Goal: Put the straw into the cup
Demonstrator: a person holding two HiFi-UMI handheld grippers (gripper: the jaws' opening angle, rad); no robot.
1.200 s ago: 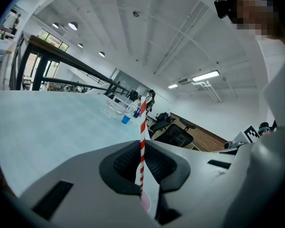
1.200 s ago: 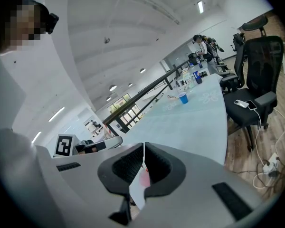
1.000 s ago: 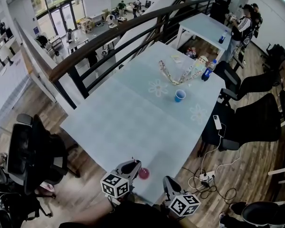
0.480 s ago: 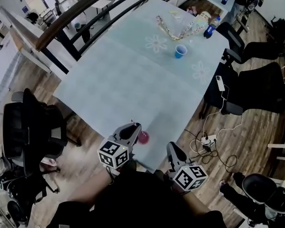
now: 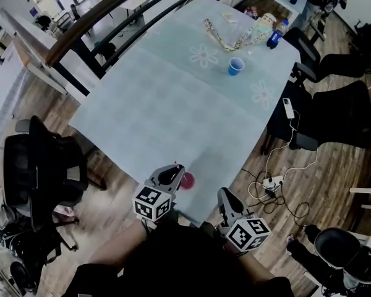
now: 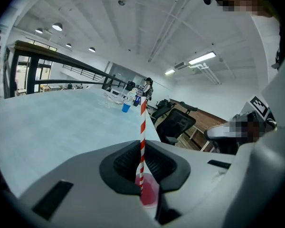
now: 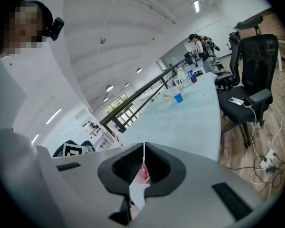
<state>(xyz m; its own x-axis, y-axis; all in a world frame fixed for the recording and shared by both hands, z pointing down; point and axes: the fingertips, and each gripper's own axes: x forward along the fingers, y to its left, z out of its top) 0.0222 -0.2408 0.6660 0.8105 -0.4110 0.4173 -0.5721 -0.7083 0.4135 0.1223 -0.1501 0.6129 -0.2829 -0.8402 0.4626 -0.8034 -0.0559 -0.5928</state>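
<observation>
A small pink cup (image 5: 187,180) stands near the table's front edge. My left gripper (image 5: 175,171) is right beside it on the left, shut on a red-and-white striped straw (image 6: 142,137) that stands upright between the jaws. In the left gripper view (image 6: 142,152) the straw's lower end overlaps the pink cup (image 6: 150,194); I cannot tell whether it is inside. My right gripper (image 5: 225,195) hangs off the table's front right edge, shut with nothing held. Past the closed jaws in the right gripper view (image 7: 143,152), the pink cup (image 7: 141,174) shows.
The pale blue table (image 5: 173,104) carries a blue cup (image 5: 235,66), a bottle (image 5: 274,36) and lanyards (image 5: 226,37) at its far end. Black office chairs (image 5: 334,110) line the right side, another chair (image 5: 46,166) stands left. A power strip with cables (image 5: 269,184) lies on the floor.
The head view tipped downward a second ago and has since held steady. The left gripper with the straw shifted slightly towards me beside the pink cup. The right gripper has barely moved.
</observation>
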